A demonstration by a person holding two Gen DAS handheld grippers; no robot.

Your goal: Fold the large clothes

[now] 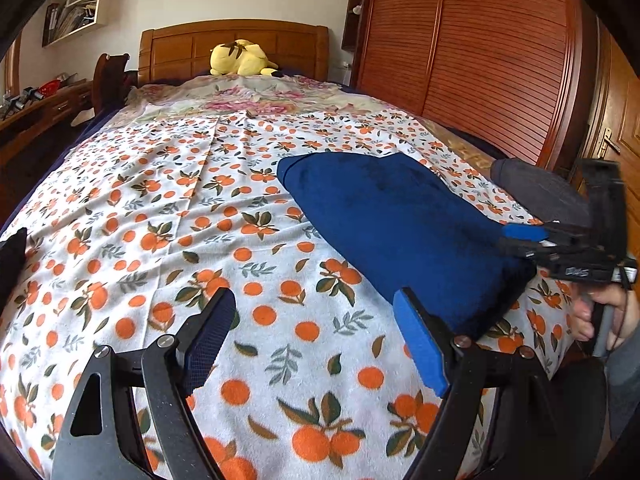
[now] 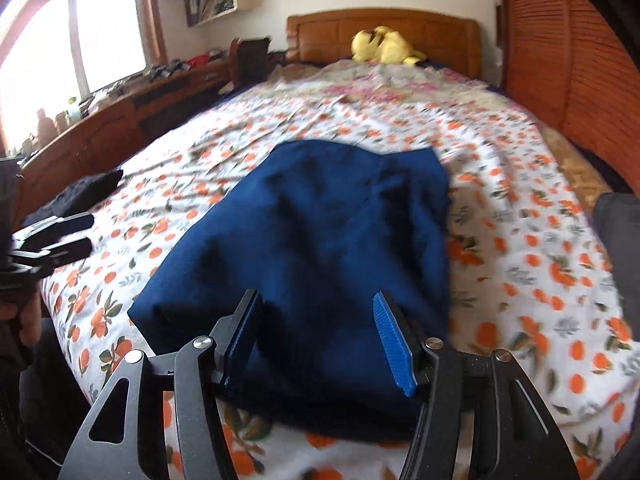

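Observation:
A folded dark blue garment (image 2: 320, 232) lies on the orange-print bed cover (image 2: 540, 280), its near end by the foot of the bed. My right gripper (image 2: 316, 304) hangs open just over that near end, with its blue pads (image 2: 394, 344) apart and flat cloth beneath them. The left wrist view shows the blue garment (image 1: 392, 224) on the right, with the right gripper (image 1: 516, 240) above its right edge. Beside the garment's left edge, my left gripper (image 1: 316, 308) stands wide open over the bare bed cover (image 1: 160, 220), holding nothing.
A black garment (image 2: 80, 196) lies at the bed's left edge and a grey one (image 1: 536, 188) at the right edge. A yellow plush toy (image 1: 240, 60) rests by the wooden headboard (image 1: 232, 40). A wardrobe (image 1: 480, 48) stands to the right, a wooden desk (image 2: 120, 120) to the left.

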